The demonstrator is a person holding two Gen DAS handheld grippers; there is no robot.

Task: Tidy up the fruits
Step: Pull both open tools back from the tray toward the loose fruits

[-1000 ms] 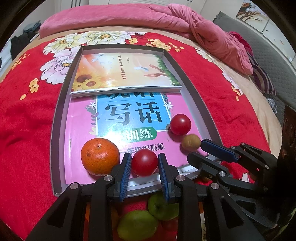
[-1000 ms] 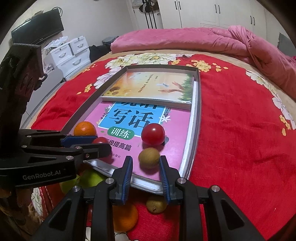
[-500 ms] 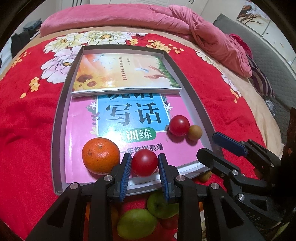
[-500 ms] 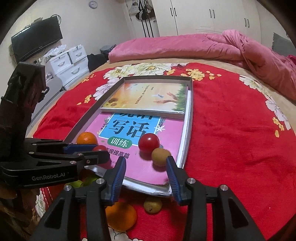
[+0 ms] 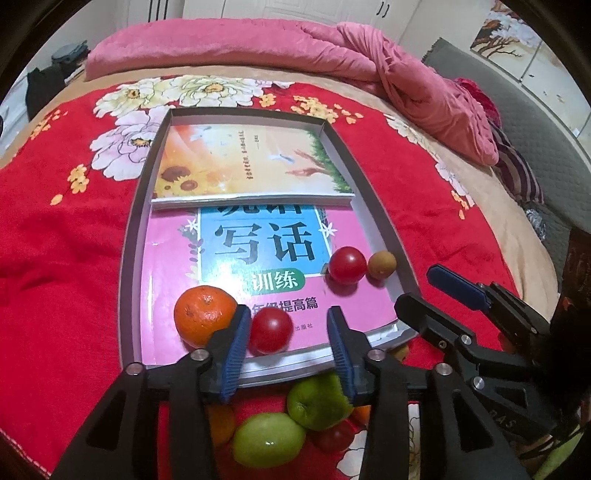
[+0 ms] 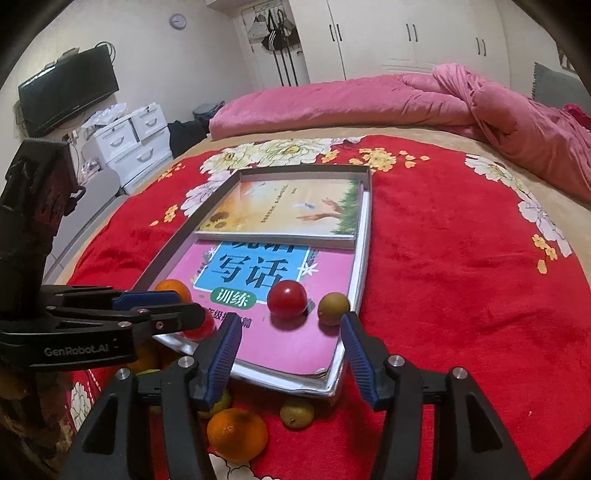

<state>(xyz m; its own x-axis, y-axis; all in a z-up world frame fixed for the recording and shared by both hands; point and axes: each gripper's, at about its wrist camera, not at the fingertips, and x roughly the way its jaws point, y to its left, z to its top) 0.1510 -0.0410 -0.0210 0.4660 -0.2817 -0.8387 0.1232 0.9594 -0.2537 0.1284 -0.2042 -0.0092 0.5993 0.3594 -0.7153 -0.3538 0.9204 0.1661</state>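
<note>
Both tools have just been opening. Left tool stands apart around the tomato at the tray's near edge; right tool is empty. Lift straight away, so neither tomato nor orange rolls.

A bed with pink quilt, white wardrobes, drawers and television.

Tray: lay on the bed.
Books: lay inside the tray.
Tomato: sat right of the orange.

Released tomato between left gripper jaws
</note>
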